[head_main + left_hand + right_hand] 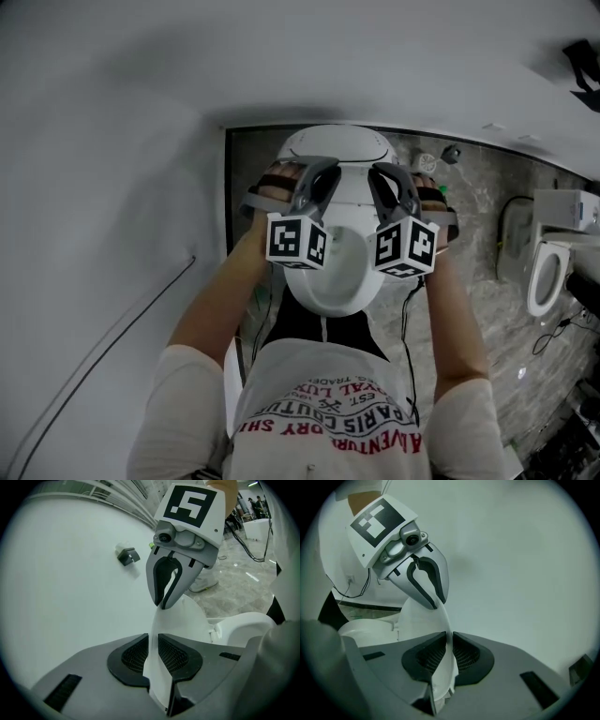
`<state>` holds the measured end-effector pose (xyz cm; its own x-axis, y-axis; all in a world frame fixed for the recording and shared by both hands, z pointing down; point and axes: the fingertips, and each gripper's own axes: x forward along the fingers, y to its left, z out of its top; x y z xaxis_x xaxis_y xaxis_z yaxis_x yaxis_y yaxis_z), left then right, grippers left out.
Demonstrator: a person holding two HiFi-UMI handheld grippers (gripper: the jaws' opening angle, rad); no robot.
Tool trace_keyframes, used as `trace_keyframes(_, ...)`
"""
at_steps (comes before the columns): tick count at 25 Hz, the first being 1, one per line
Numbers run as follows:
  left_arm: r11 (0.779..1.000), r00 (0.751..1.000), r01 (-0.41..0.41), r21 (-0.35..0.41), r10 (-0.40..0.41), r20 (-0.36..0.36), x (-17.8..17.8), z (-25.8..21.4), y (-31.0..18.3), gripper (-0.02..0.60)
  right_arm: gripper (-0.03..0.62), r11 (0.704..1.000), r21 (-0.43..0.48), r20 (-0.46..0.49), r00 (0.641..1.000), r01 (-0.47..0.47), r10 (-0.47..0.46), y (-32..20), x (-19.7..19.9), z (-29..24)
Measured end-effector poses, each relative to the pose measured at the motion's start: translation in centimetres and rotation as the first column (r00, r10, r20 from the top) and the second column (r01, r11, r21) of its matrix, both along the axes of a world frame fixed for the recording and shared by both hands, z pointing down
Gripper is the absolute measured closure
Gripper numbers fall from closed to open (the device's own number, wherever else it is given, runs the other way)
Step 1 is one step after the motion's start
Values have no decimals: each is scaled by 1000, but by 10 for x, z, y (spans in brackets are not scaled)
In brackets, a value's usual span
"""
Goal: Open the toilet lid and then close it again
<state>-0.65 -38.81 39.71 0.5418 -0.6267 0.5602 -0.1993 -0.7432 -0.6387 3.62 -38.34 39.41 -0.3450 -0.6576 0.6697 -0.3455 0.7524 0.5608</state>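
Note:
The white toilet lid stands raised over the open bowl. My left gripper and right gripper hold it from either side near its upper edge. In the left gripper view the lid's thin edge runs between my left gripper's pads, which press on it; the right gripper pinches the same edge further along. The right gripper view mirrors this: the lid is clamped in my right gripper, with the left gripper biting the edge beyond.
A white wall rises at the left, and a small grey fitting is fixed to it. The floor is marble, with cables on it. Another toilet stands at the right. The person's arms and shirt fill the lower middle.

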Motion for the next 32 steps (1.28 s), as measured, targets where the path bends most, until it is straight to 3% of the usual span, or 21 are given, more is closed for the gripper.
trace_keyframes(8,1000,998,-16,-2,16,-57,-3,7,-22,508,563,998,-14,7,998,-56,56,-24,-2,8)
trace_keyframes(16,999,999,-32,-26,32,-27,-2,6,-19,508,563,989,-116,57,993,-94,101,-22,1,6)
trace_keyframes(19,999,999,-40,-8,40,4,-2,-6,-8,499,563,988,-128,53,994,-90,98,-11,3,-1)
trace_keyframes(22,999,1000,-28,36,28,-11,-7,-31,1,515,563,990,-102,91,990,-100,109,1,8,-23)
trace_keyframes(25,999,997,20,51,-16,-74,-13,-61,5,563,565,988,-90,150,979,-129,142,11,15,-51)
trace_keyframes(27,996,984,71,45,-63,-167,-18,-82,13,572,565,985,-64,189,968,-159,168,19,18,-72)
trace_keyframes(32,984,902,180,-14,-171,-396,-31,-143,46,574,565,972,12,325,921,-234,217,50,17,-127)
